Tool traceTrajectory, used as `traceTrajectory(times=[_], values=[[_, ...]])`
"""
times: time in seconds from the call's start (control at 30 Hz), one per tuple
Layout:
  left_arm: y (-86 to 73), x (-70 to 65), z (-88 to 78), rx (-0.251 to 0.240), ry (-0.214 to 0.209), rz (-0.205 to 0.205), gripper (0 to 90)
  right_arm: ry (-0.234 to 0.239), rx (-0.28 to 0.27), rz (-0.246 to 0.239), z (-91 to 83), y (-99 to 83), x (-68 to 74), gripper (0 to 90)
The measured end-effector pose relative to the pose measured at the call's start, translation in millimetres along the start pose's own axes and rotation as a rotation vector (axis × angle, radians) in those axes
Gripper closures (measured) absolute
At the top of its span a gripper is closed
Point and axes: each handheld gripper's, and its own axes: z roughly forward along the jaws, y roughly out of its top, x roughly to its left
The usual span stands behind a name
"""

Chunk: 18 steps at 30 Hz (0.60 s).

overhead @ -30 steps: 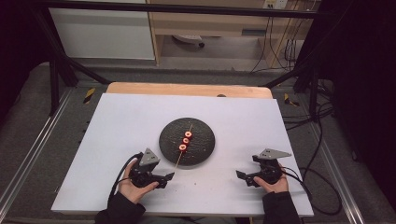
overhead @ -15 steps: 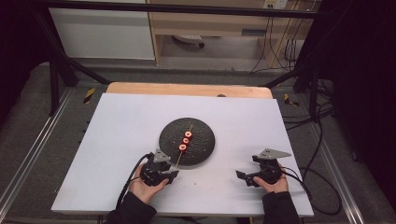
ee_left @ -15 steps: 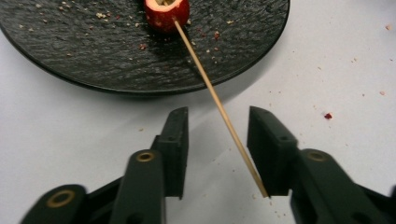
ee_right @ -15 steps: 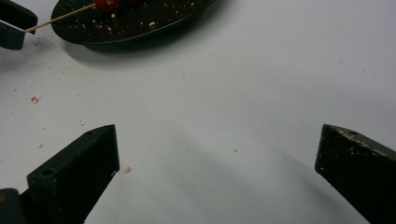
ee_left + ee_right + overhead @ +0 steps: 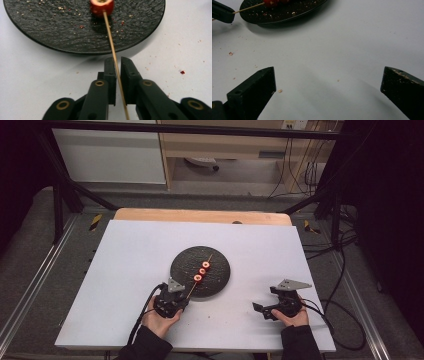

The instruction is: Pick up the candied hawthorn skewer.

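Skewer (image 5: 111, 37) with 3 red pieces lies across the black plate (image 5: 220, 280) on the white surface (image 5: 125, 260), its bare end jutting over the near rim. Left hand-held gripper (image 5: 118, 65) has just been closing and now clamps that bare end. Right hand-held gripper (image 5: 328, 75) rests released on the surface, well apart from the plate.

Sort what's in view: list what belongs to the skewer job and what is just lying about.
In the job:
- skewer, with red pieces
- black plate
- left gripper, just closed on the skewer's bare end
- right gripper, open, waiting

Lying about:
- crumbs on the white table
- cables on the floor
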Motion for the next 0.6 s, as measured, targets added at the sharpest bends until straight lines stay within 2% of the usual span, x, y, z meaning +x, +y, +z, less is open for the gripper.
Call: traceTrajectory(times=[0.3, 0.47, 0.6], values=[[-2.2, 4.9, -2.0, -0.004, 0.009, -0.011, 87.4, 0.001, -0.003, 0.000, 0.8, -0.2, 0.1, 1.0], [-3.2, 5.2, -2.7, -0.011, -0.003, 0.000, 87.6, -0.001, -0.001, -0.004, 1.1, -0.4, 0.0, 1.0], [-4.6, 4.7, -4.5, -0.024, -0.018, 0.024, 87.9, 0.000, 0.000, -0.005, 1.2, -0.5, 0.0, 1.0]])
